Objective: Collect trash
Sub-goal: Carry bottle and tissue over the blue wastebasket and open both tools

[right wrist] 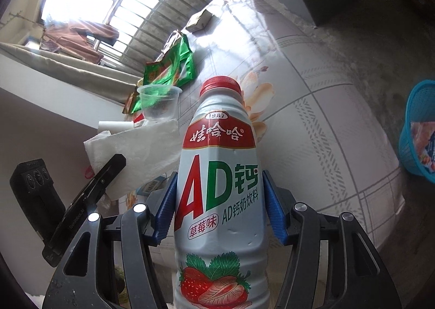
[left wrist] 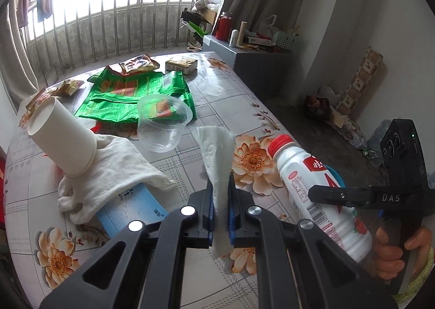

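Floral-print tablecloth (left wrist: 190, 173) carries scattered litter. Left gripper (left wrist: 220, 194) pinches a white crumpled paper tissue (left wrist: 217, 151). Right gripper (right wrist: 220, 205) clamps a white plastic red-capped milk-drink bottle (right wrist: 220, 173).

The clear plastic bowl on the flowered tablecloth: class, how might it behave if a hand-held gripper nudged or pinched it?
The clear plastic bowl looks thin-walled and empty, so probably light and easily slid. It already leans on its side, so a nudge could rock or roll it. Pinching its rim would likely flex it, perhaps crack it.
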A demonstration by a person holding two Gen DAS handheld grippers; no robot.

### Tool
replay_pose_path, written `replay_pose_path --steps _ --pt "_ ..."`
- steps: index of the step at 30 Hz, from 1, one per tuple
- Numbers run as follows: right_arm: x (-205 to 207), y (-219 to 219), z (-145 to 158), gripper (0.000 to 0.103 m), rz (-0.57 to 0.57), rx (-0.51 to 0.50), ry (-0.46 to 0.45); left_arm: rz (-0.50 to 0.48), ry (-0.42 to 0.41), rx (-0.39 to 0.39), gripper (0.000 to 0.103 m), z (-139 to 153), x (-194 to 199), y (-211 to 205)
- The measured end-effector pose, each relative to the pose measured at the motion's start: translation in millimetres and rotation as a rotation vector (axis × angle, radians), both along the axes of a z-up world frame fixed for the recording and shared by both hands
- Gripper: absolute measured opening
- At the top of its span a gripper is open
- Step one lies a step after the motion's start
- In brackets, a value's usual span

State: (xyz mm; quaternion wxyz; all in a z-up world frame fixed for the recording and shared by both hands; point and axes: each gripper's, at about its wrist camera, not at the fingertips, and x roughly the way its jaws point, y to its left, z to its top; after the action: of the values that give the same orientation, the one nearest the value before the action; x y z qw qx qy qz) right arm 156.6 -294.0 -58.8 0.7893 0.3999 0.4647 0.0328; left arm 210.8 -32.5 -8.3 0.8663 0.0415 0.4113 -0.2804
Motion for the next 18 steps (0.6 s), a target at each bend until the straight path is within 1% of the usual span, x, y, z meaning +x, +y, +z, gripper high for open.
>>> replay_pose_path --steps 7,11,16,18 --pt "-37.8 -31.9 14.9 0.055 -0.083 0.030 -0.061 -0.064 -0.021 0.009 0.007 8.6 -7.1 -33.5" --pt "-60.7 -53.4 22.3 0.055 -0.136 0.048 -0.099 -0.115 -0.030 0.012 0.007 15.0 -12.3 -60.9" --pt "-92.9 -80.2 21.0 0.055 -0.217 0.077 -0.124 -0.210 -0.030 0.019 0.008 20.2 -23.5 -109.5" --pt "-108.7 -94.3 16.1 0.055 -0.264 0.092 -0.124 -0.259 -0.014 0.027 0.008 17.9 -28.8 -133.9"
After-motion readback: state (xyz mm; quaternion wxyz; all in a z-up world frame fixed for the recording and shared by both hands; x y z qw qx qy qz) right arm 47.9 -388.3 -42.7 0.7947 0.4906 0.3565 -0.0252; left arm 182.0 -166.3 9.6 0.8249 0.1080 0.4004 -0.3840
